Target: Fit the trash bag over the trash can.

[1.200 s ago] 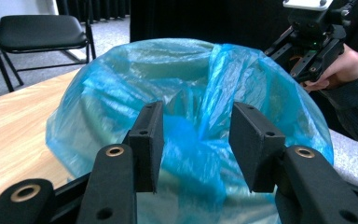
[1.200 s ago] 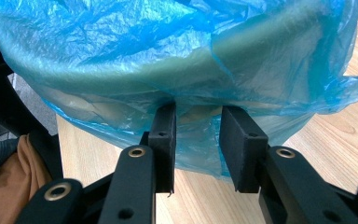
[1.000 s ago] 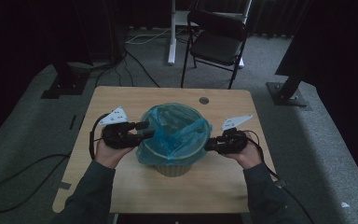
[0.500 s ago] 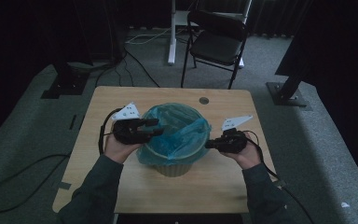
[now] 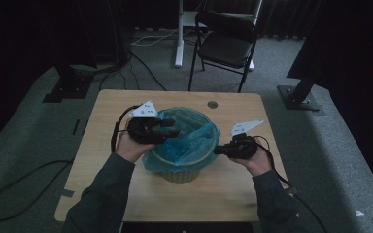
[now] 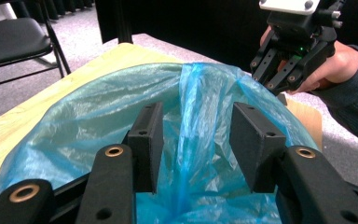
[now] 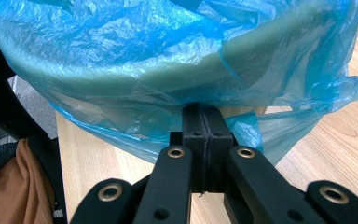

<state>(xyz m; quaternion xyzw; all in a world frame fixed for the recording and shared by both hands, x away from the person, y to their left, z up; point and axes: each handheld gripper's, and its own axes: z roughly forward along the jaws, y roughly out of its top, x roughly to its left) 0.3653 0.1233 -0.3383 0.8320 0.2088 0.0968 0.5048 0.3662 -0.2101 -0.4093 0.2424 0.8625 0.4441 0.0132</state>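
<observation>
My right tool (image 7: 204,140) is pressed together on the blue bag's (image 5: 189,141) skirt below the bin (image 5: 182,174) rim, mid-bench. My left tool (image 6: 193,144) hangs spread over the mouth. The film looks thin, slippery, tearable; I'd pinch bunched folds at the rim.

A dim studio-like room: grey carpet (image 5: 24,145), folding chair (image 5: 226,46), floor cables (image 5: 9,191), stand bases (image 5: 298,94).

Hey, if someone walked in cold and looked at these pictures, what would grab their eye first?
The bright blue plastic bag lining a small bin at the middle of the wooden table. The right gripper has its jaws shut on the bag's edge at the bin's right side, and the left gripper hovers open over the bag's mouth.
</observation>
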